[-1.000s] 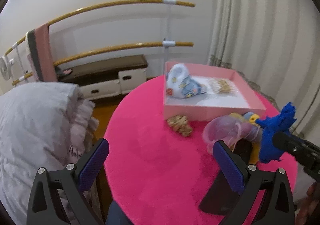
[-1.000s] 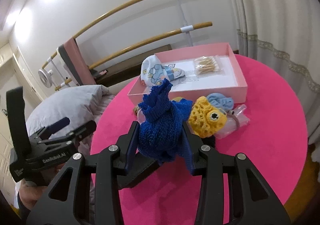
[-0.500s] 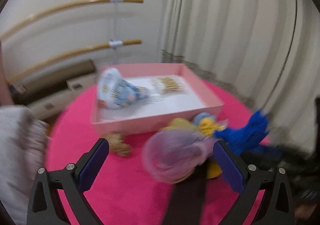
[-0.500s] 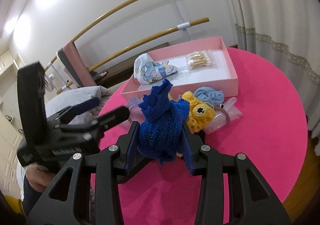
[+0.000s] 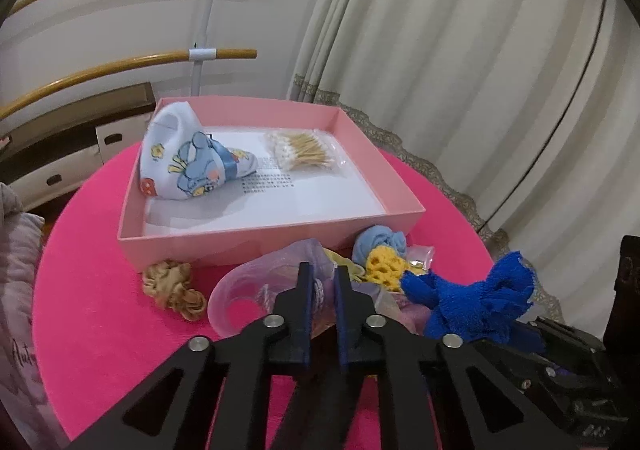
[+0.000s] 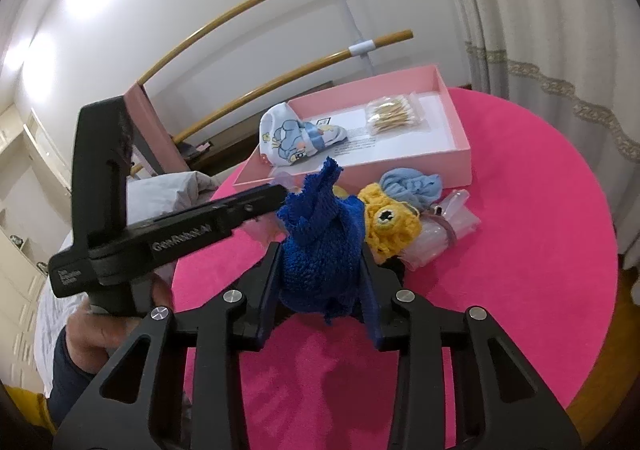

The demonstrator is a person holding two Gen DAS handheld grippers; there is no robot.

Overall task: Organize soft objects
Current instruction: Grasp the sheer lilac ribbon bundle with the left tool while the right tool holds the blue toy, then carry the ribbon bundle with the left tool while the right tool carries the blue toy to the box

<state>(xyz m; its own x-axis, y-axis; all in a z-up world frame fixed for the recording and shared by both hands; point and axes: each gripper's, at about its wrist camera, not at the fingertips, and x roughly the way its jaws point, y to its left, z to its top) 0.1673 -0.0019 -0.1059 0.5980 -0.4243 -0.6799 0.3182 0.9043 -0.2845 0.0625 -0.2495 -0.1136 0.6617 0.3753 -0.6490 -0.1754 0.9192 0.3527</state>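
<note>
A pink box stands on the round pink table. It holds a white cartoon-print cloth and a packet of cotton swabs. Before its front wall lie a tan scrunchie, a lilac sheer cap, a yellow crochet toy and a light blue scrunchie. My left gripper has its jaws closing to a narrow slit with a fold of the lilac cap pinched between them. My right gripper is closing tighter on a bunched blue cloth, held above the table.
A clear plastic pouch lies beside the yellow toy. Cream curtains hang behind and to the right of the table. Wooden wall bars and a low bench are at the back. Grey bedding lies left of the table.
My left gripper swung right toward the pile and went from wide open to shut on the lilac cap. The right gripper kept hold of the blue cloth and barely moved.
</note>
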